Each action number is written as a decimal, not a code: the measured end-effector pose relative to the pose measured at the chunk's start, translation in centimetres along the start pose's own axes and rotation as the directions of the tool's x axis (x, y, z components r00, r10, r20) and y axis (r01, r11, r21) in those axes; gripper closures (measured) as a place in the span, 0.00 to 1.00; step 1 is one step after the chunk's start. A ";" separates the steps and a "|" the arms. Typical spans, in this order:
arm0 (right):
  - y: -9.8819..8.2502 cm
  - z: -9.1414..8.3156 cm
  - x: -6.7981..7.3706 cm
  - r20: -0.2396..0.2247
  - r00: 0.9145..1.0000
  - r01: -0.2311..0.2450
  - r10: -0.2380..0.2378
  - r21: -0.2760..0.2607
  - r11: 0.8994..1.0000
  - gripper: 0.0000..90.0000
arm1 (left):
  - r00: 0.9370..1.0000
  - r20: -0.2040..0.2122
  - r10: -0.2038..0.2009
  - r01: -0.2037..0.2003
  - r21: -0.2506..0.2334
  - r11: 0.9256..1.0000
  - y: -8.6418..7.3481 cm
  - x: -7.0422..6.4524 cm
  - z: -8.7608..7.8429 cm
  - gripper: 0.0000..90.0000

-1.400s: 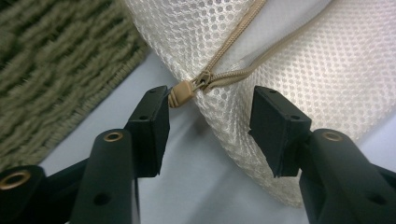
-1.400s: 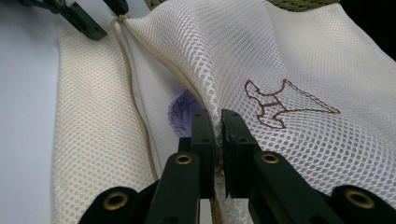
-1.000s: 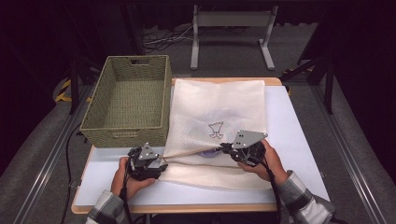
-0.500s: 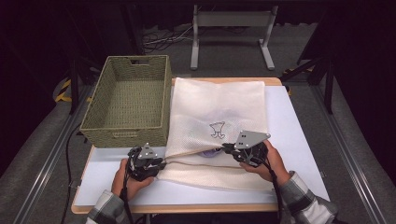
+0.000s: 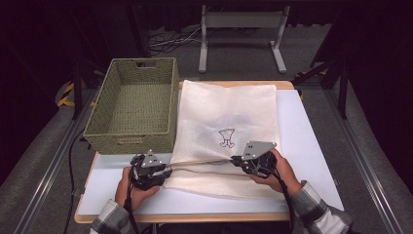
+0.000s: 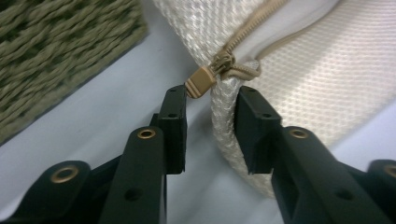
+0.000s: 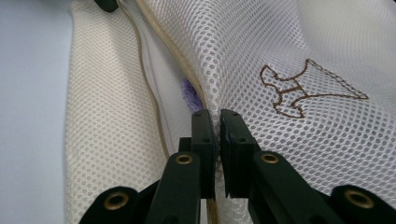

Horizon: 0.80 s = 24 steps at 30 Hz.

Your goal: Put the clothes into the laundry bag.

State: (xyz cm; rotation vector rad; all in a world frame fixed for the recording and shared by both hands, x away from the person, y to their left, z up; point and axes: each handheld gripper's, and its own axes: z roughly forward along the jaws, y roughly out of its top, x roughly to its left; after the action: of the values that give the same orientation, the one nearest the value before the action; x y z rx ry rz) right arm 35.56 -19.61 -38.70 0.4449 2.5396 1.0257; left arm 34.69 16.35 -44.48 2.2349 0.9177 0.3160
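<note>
Left gripper view puts the tan zipper pull (image 6: pixel 201 82) right off the tip of one jaw of my left gripper (image 6: pixel 210 100), touching or just about touching it. The jaws there are apart, and a bunched fold of the cream mesh laundry bag (image 6: pixel 327 84) sits in the gap between them without being pinched. The zipper (image 6: pixel 252 23) runs up and away from the pull, and past the other side of the jaws I can see the woven side of the wicker basket (image 6: pixel 51 56).

Over in the right gripper view, my right gripper (image 7: pixel 217 114) has its jaws nearly together and clamped on a ridge of the bag's mesh (image 7: pixel 261 60) right along the zipper line. Something small and purple (image 7: pixel 190 89) shows through the mesh just ahead of the tips. The brown stitched figure (image 7: pixel 303 88) is off to the side of the jaws.

From the high view, the bag (image 5: pixel 229 105) lies flat on the white table (image 5: pixel 307 131), its near edge lifted into a taut line between the left gripper (image 5: pixel 165 170) and the right gripper (image 5: pixel 236 159). The basket (image 5: pixel 134 105) sits just beyond my left hand (image 5: pixel 134 187), alongside the bag.
</note>
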 end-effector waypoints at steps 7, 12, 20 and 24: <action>-0.5 0.1 0.0 -0.011 1.000 -0.002 0.002 0.020 1.000 0.96 | 0.998 -0.019 -0.068 0.068 0.000 0.998 -0.7 0.7 -0.1 0.47; -0.9 -0.2 0.0 -0.007 1.000 -0.001 0.001 0.017 1.000 0.97 | 0.998 -0.013 -0.067 0.067 0.004 0.998 -0.7 0.8 0.1 0.41; -1.3 -0.3 0.2 -0.007 1.000 0.007 -0.007 0.011 1.000 0.98 | 0.999 0.012 -0.032 0.031 0.007 0.999 -0.3 0.5 0.4 0.41; -1.4 -0.5 0.2 -0.004 1.000 0.008 -0.008 -0.002 1.000 0.98 | 0.998 0.069 0.012 -0.013 0.021 1.000 -0.1 0.0 0.2 0.64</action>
State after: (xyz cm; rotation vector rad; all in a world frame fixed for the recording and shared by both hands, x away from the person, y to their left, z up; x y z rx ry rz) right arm 34.97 -20.82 -39.37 0.4325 2.5422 1.0268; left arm 34.72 16.25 -44.69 2.2572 0.8747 0.2350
